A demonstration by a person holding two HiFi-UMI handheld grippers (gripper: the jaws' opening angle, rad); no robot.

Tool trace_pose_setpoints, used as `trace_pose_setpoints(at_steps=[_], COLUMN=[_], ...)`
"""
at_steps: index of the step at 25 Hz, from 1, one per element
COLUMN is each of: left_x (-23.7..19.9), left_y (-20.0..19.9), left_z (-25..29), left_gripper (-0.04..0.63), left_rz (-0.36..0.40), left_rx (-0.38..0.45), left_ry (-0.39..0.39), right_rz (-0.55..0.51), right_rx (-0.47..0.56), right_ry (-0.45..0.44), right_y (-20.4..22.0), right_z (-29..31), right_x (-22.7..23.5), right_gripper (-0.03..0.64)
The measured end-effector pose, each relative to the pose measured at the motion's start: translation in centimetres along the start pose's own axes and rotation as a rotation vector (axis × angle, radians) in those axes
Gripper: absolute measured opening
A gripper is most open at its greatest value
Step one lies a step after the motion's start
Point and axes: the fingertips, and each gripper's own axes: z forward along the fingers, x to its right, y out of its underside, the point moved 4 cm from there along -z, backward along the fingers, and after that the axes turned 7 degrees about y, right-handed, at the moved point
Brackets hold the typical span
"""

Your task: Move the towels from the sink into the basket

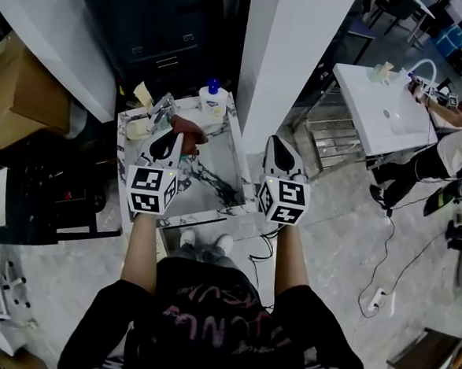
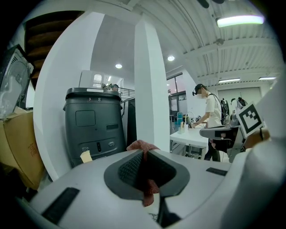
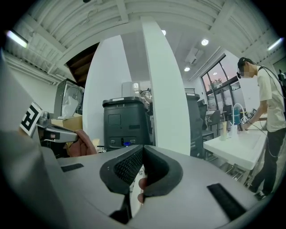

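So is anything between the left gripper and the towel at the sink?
Nothing visible does: the left gripper is already shut on the reddish towel, above the sink. No basket shows in any view, so that path can't be judged.

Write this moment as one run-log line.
left gripper: shut on towel; right gripper: shut; towel: over sink

The towel point(image 1: 189, 129) is rust-red, the sink point(image 1: 217, 159) white with dark marble veins, the bin point(image 2: 94, 125) dark grey.
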Motion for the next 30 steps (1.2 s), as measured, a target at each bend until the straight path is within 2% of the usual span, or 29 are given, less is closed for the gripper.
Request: trace_pose_setpoints(at_steps=[5,11,15,17,19,23,30], left_x=[-0.7,-3.4,-6.1,-7.4,-8.6,-10.9,-13.5], left_y=[0.3,1.4,2.8,3.5,4.4,6.9,10.9], left_z=[-1.3,-5.3,-9.6,-11.5,-13.9,-20.2,-31.0], left_gripper=[0.038,0.038,0.038,0.038,0.038,0.038,0.038], left_rz=[-0.017,-0.044,-0.05,-0.064,-0.087,-0.151,-0.222], left_rx=[0.012,0.014,0.003,0.008,0.01,0.011,0.018], left_ry=[-0.045,-0.15,-0.263,-0.293,-0.334,-0.471,-0.63], right_rz=[-0.017,-0.041,-0.069,-0.079,-0.096,-0.141,-0.194], right_rx=[-0.005,-0.009,-0.016,-0.016,-0.019,-0.034,-0.045], right_ry=[-0.05,-0.162,-0.278,-0.317,-0.37,-0.519,-0.686], right_y=[-0.1,-0.2,-0.1,0.1,0.5,1.2,2.5], right_z=[0.9,2.5,3.5,3.5,3.3,3.0,-0.1], right_x=[-1.2,-5.7,-11.1,-13.7,-16.7,-23.7,-34.9], right_gripper=[0.015,0.015,0.015,0.015,0.015,0.015,0.015])
